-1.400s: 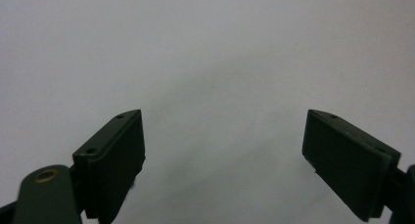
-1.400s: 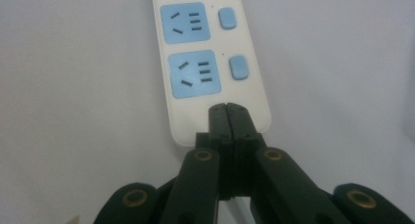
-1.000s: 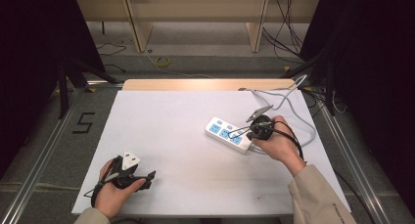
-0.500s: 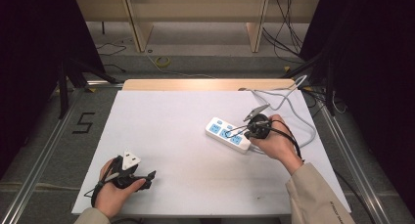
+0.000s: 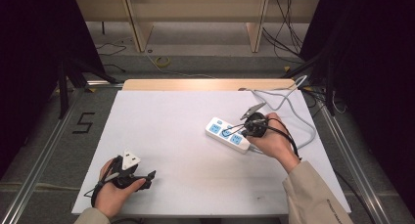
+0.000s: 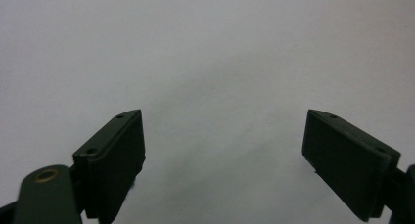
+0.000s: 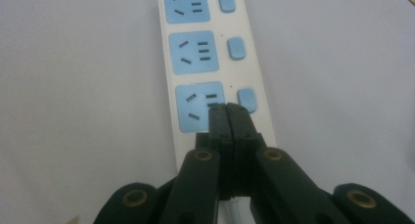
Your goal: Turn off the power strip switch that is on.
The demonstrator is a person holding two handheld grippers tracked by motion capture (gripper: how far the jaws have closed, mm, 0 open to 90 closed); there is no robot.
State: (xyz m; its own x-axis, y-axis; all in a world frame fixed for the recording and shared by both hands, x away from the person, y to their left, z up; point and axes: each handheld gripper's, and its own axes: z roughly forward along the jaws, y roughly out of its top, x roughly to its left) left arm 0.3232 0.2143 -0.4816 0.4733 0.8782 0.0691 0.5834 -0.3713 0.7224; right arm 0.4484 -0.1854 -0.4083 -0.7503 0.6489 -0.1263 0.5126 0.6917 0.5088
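Note:
A white power strip (image 5: 222, 132) with three blue sockets and blue switches lies right of the table's middle. In the right gripper view the power strip (image 7: 215, 62) runs away from the camera. My right gripper (image 7: 228, 108) is shut with nothing between its jaws. Its tips are over the nearest socket (image 7: 200, 106), right beside that socket's blue switch (image 7: 247, 99); whether they touch it I cannot tell. From above, the right gripper (image 5: 233, 130) points left onto the strip. My left gripper (image 5: 149, 175) rests near the table's front left, and in its own view the left gripper (image 6: 222, 119) stands open over bare white table.
The strip's grey cable (image 5: 288, 102) loops off toward the table's back right corner. A white tabletop (image 5: 171, 121) spreads between the two hands. A wooden strip (image 5: 205, 84) runs along the far edge. Dark floor and metal rails surround the table.

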